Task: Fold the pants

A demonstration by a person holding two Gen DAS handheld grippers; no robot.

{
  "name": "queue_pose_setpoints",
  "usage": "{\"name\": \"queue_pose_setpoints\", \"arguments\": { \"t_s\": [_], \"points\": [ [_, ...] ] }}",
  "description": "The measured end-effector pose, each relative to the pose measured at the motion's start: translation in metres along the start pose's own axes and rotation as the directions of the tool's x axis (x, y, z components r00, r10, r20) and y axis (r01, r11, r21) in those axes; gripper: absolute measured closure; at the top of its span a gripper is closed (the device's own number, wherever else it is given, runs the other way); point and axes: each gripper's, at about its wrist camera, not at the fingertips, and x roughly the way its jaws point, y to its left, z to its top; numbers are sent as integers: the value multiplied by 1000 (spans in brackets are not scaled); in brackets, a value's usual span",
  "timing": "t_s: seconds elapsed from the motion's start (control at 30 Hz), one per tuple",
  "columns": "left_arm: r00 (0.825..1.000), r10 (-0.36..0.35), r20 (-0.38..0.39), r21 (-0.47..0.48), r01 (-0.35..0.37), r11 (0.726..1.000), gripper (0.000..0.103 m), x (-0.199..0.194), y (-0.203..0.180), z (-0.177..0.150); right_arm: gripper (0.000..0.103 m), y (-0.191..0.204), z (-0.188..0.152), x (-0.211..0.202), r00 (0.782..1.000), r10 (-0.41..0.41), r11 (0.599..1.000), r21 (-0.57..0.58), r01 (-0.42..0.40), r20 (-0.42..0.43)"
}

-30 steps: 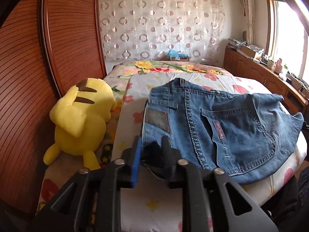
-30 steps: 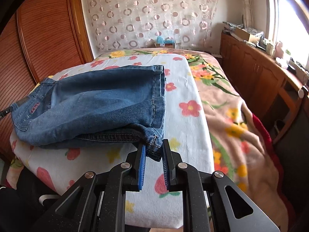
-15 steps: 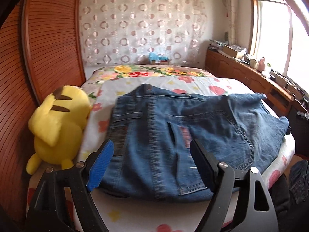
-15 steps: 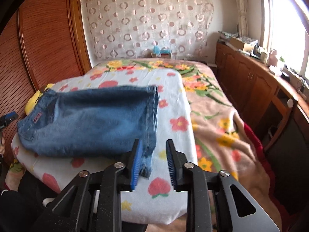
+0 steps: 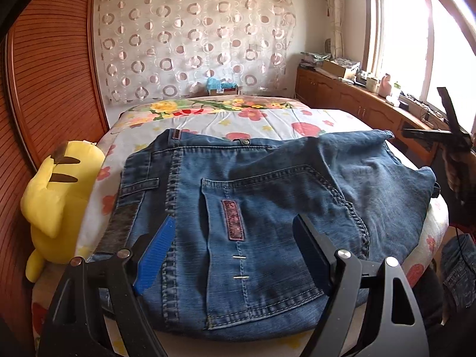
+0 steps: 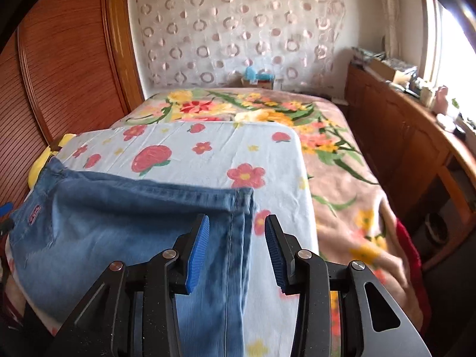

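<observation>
Blue jeans (image 5: 267, 196) lie folded flat across the flowered sheet (image 5: 267, 122), waistband to the left and back pocket up. My left gripper (image 5: 235, 235) hovers wide open over the pocket end, and its pads touch no cloth. In the right wrist view the jeans (image 6: 119, 232) end in a stitched hem (image 6: 241, 208). My right gripper (image 6: 236, 241) is above that hem with its jaws opening. The hem lies between and below the blue pads (image 6: 197, 253), which do not press on it.
A yellow plush toy (image 5: 56, 199) sits left of the jeans against the wooden wardrobe (image 5: 50, 89). A floral blanket (image 6: 342, 178) covers the bed's right side. A cluttered wooden cabinet (image 6: 416, 148) runs under the window. A hand (image 5: 455, 175) shows at the right edge.
Both grippers let go of the jeans. The left one went from shut on a corner to wide open and slid right over the pocket. The right one's jaws spread over the hem.
</observation>
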Motion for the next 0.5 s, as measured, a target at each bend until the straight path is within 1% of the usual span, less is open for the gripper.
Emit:
{"name": "queue_pose_setpoints", "arguments": {
  "t_s": [0.17,0.27,0.37,0.47,0.5],
  "points": [
    [1000,-5,-7,-3,5,1000,21,3,-4,-3,63,-2,17,39,994,3,1000,-27,-6,-106],
    [1000,-7,-13,-4,7,1000,21,5,-5,-5,63,-10,27,60,989,-6,1000,12,8,-145],
    [1000,-8,-19,0,8,1000,21,7,-6,-7,63,-16,45,73,989,31,998,62,-22,-144],
    [1000,-8,-21,0,8,1000,21,7,-7,-8,63,-11,53,84,987,25,999,40,-19,-161],
    [1000,-8,-22,-1,8,1000,21,7,-6,-9,66,-9,55,87,986,21,999,28,-17,-164]
  ]
}}
